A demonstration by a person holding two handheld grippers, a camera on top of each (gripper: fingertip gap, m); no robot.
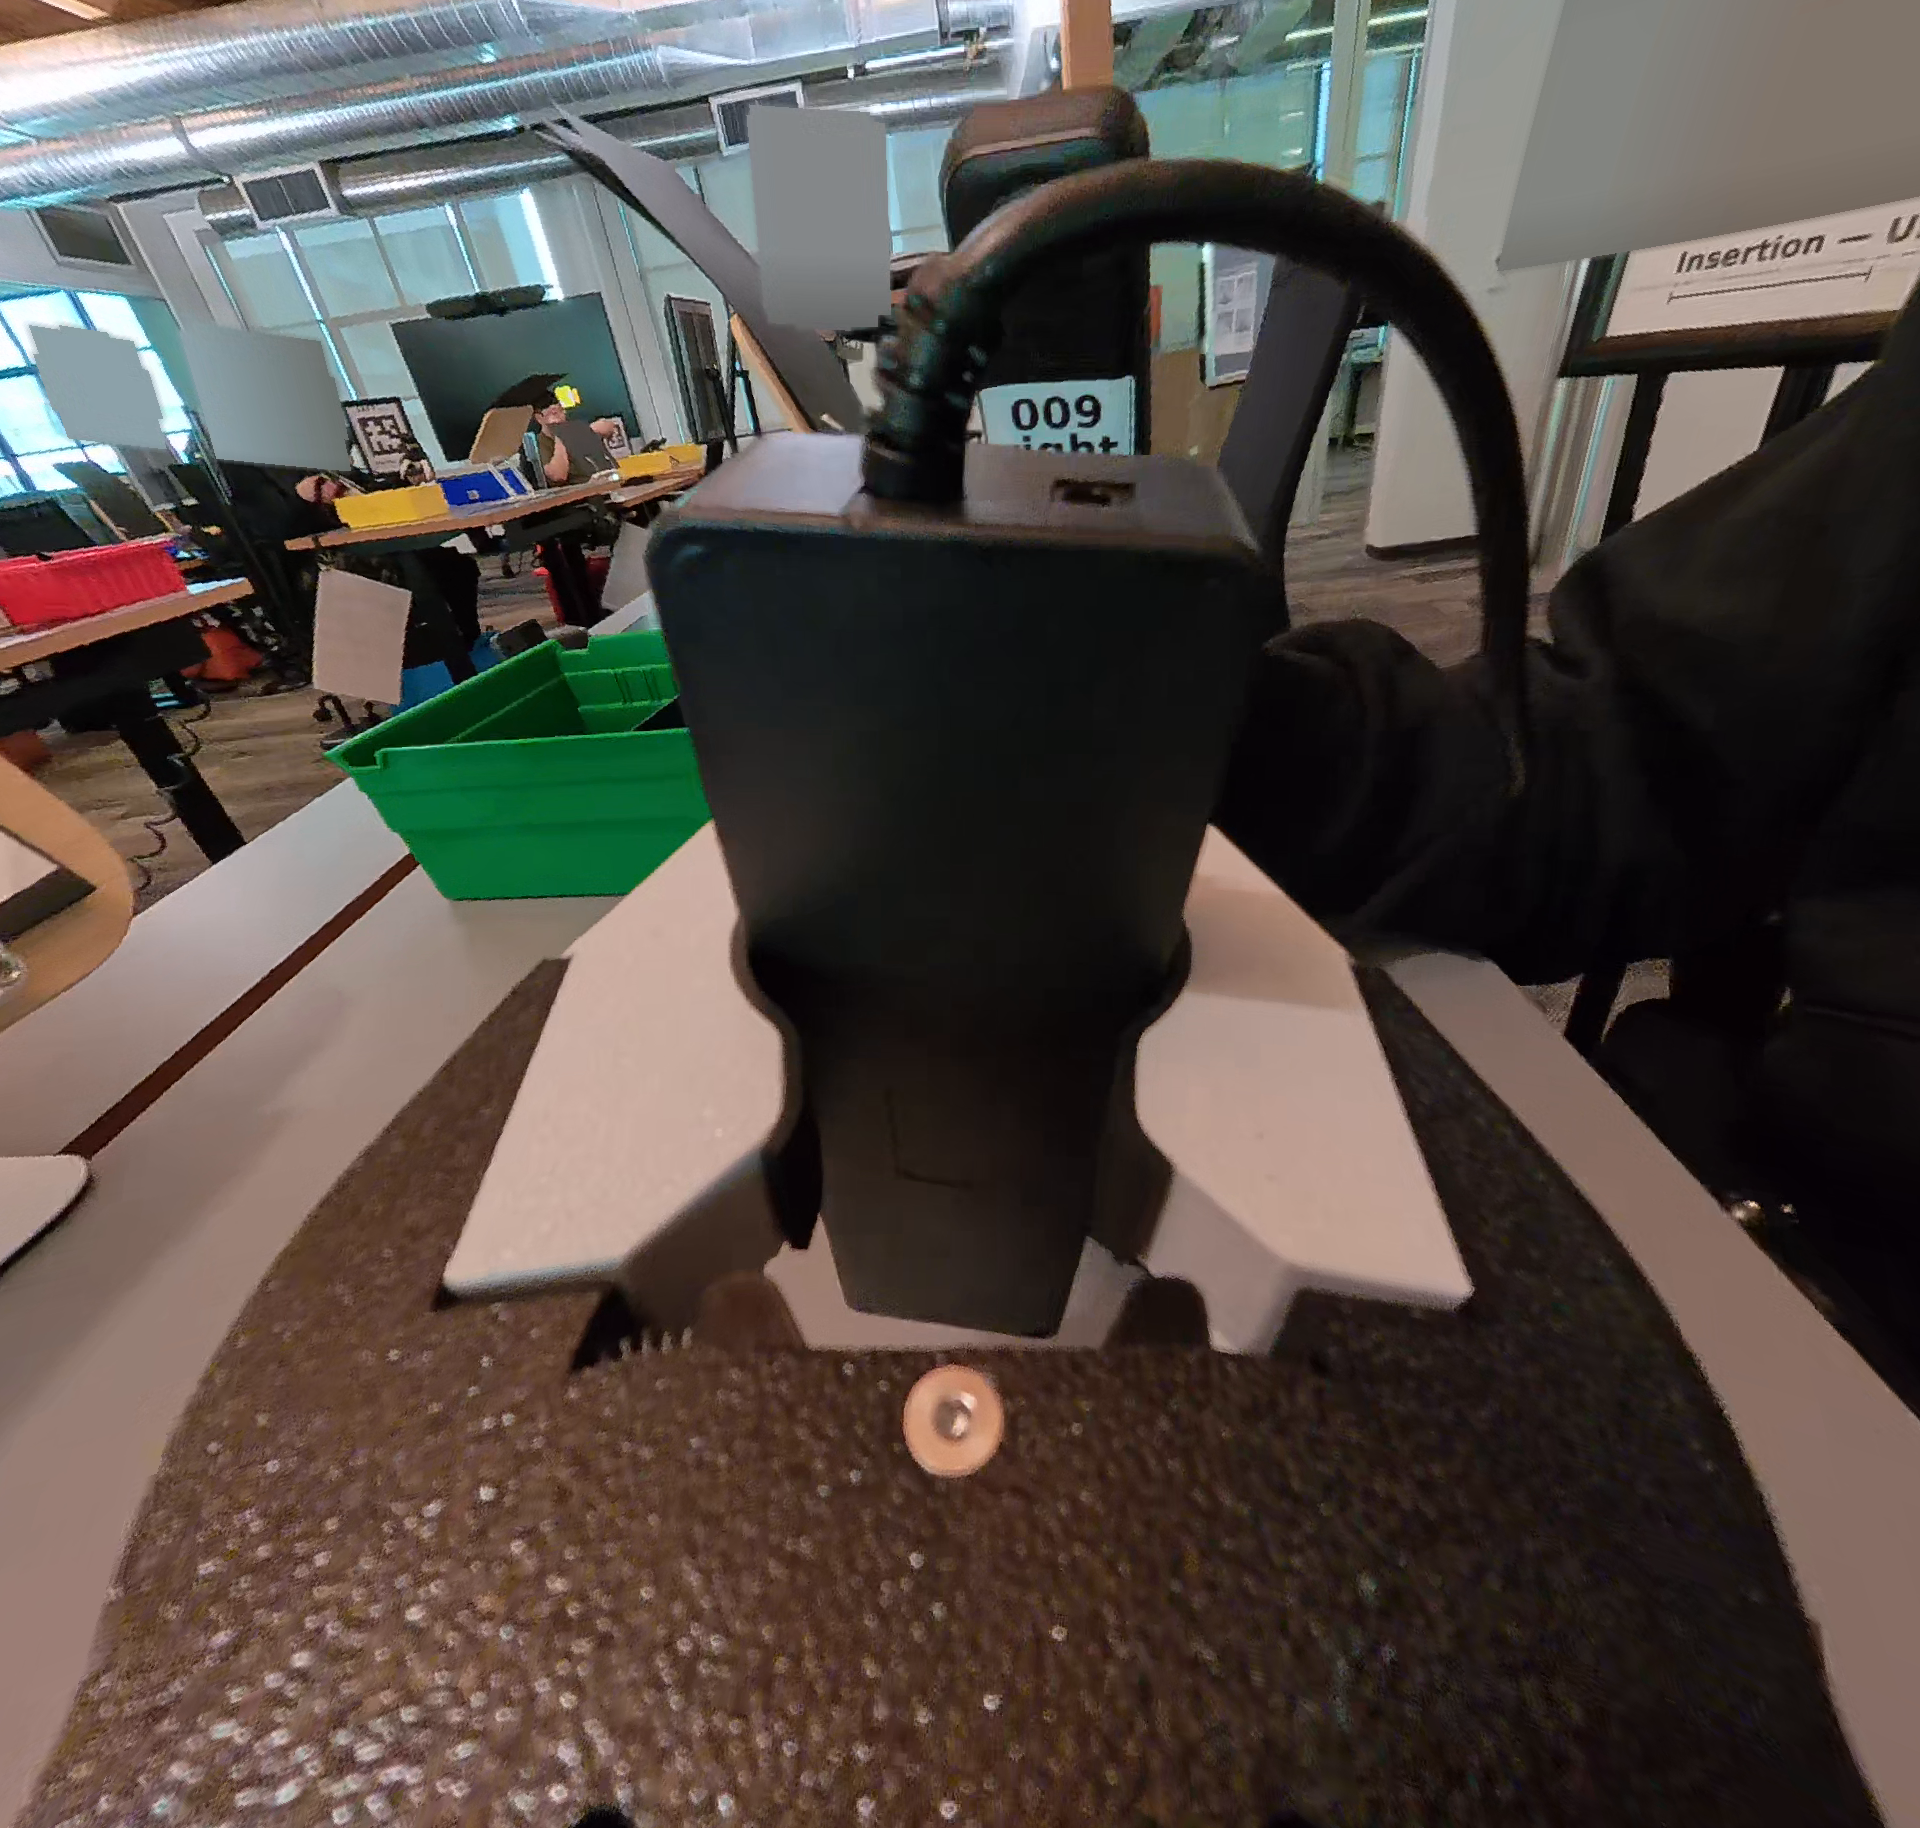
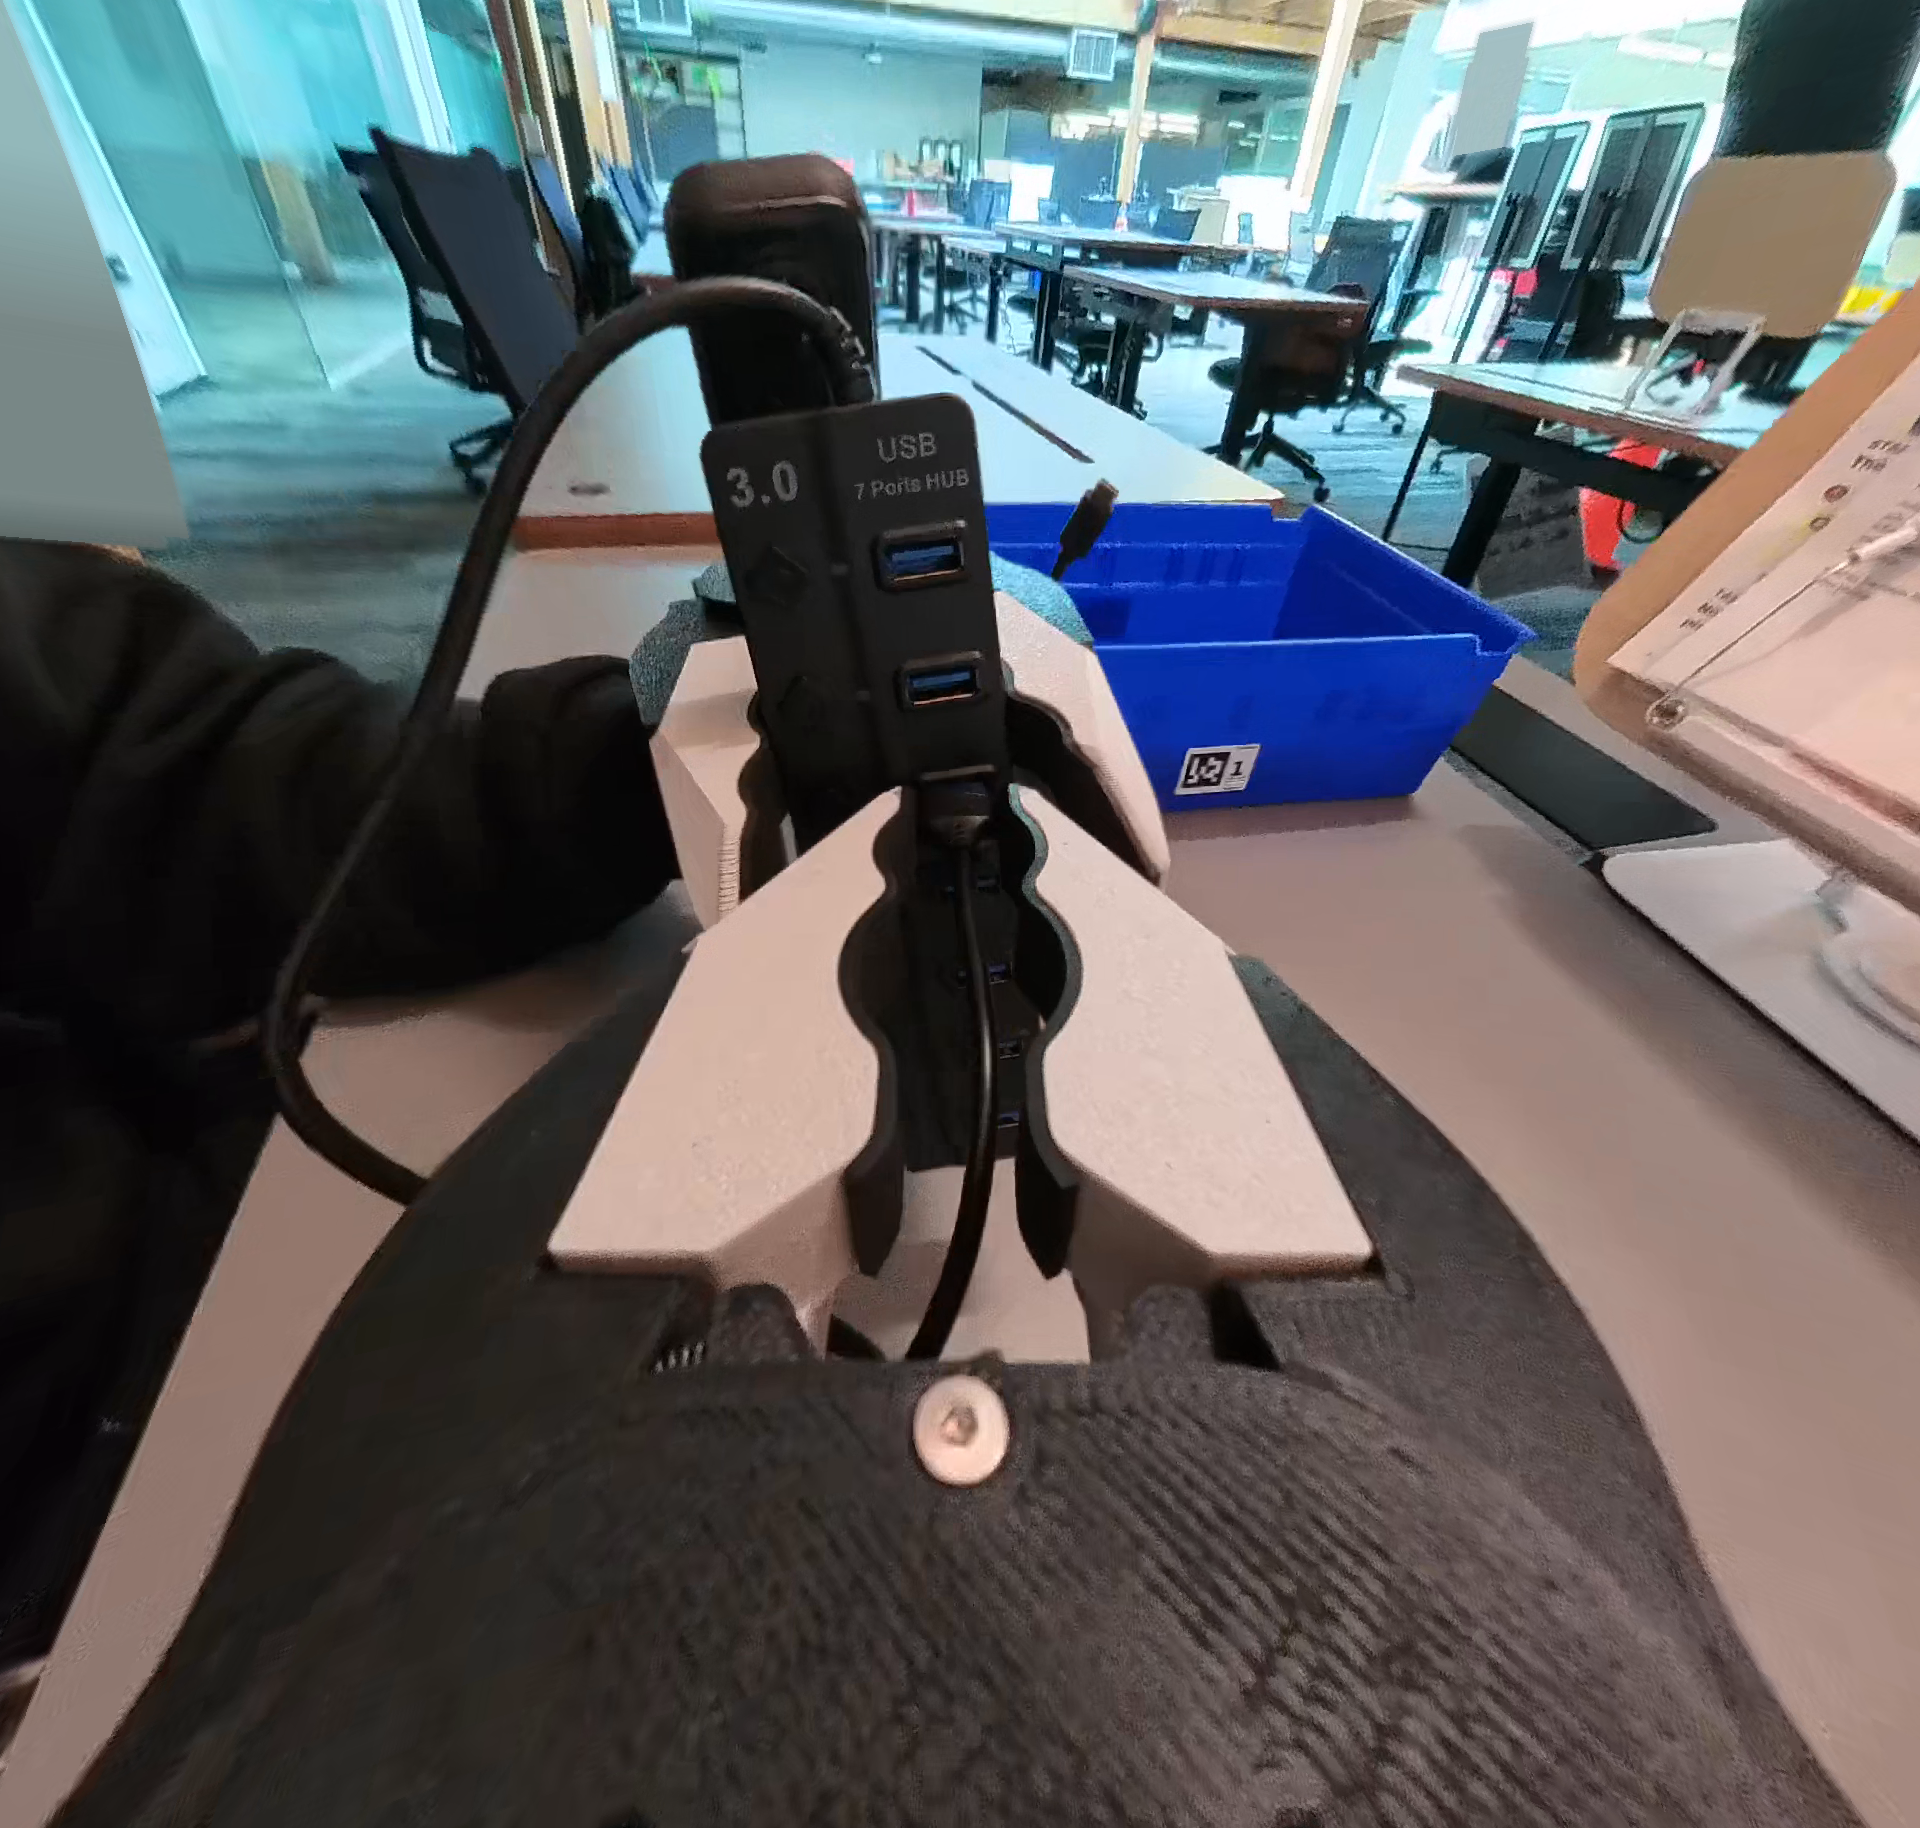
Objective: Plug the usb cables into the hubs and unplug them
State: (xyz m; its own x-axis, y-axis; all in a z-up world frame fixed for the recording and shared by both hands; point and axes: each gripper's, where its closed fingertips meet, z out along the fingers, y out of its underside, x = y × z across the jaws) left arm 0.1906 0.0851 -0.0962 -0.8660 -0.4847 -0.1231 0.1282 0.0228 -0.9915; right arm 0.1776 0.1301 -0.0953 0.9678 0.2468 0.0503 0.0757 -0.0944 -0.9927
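Observation:
A black USB hub (image 1: 956, 718) stands upright, and my left gripper (image 1: 966, 957) is shut on its lower body. This view shows the hub's plain back. The hub's thick black lead (image 1: 1351, 240) leaves its top and arcs to the right. In the right wrist view the hub's port face (image 2: 831, 552) shows two free blue ports at the top. My right gripper (image 2: 958, 812) is shut on a black USB plug (image 2: 956, 802) seated in the third port. The plug's thin cable (image 2: 971, 1051) runs back between my fingers. The left gripper's grey fingers (image 2: 1081, 729) clamp the hub behind it.
A green bin (image 1: 520, 791) sits on the grey table to the left. A blue bin (image 2: 1299, 729) stands behind the hub with another cable end (image 2: 1086, 521) sticking up from it. A document stand (image 2: 1787, 635) is at the right. Black sleeves (image 2: 208, 791) fill the near side.

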